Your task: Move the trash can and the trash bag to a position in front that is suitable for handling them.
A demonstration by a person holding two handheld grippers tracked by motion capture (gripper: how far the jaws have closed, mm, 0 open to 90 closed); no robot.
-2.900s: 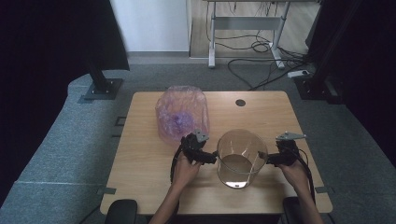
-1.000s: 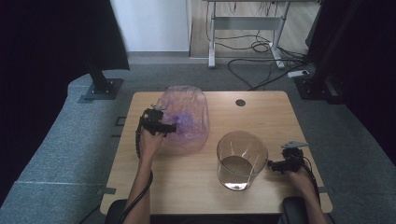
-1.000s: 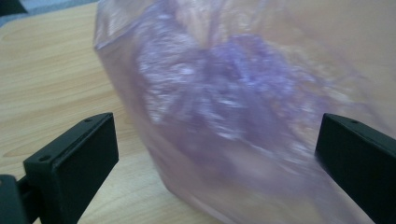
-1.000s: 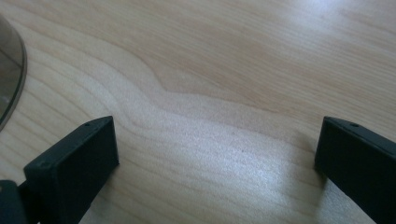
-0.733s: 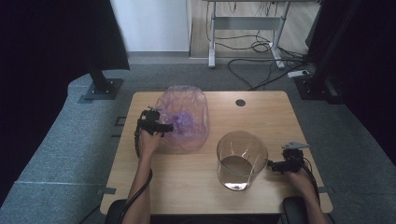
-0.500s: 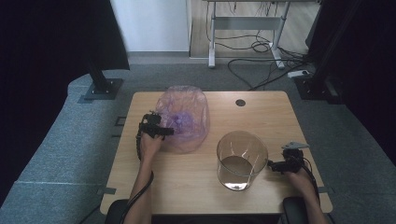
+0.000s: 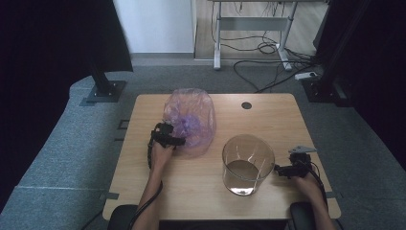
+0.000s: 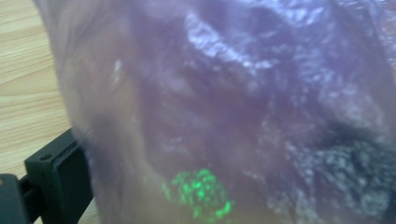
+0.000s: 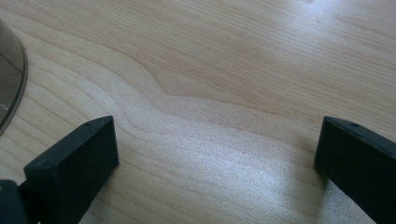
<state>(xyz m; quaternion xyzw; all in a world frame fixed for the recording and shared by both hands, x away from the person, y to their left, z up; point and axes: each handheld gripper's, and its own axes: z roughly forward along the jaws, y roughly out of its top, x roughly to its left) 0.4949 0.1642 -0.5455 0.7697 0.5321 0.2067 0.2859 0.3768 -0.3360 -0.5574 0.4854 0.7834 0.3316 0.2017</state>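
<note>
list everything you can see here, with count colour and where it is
plastic bag: 1, see-through purple, far left part of the table
glass bin: 1, clear brownish, near right part of the table
table: 1, light wood, centre
hole: 1, dark, far edge of table top
desk frame: 1, grey, on the floor beyond
cables: several, black, floor beyond
left gripper: 1, black, against the bag's left side
right gripper: 1, black, jaws open, right of the bin
forearms: 2, bottom edge

Purple bag (image 7: 190,120), possibly green-speckled
</note>
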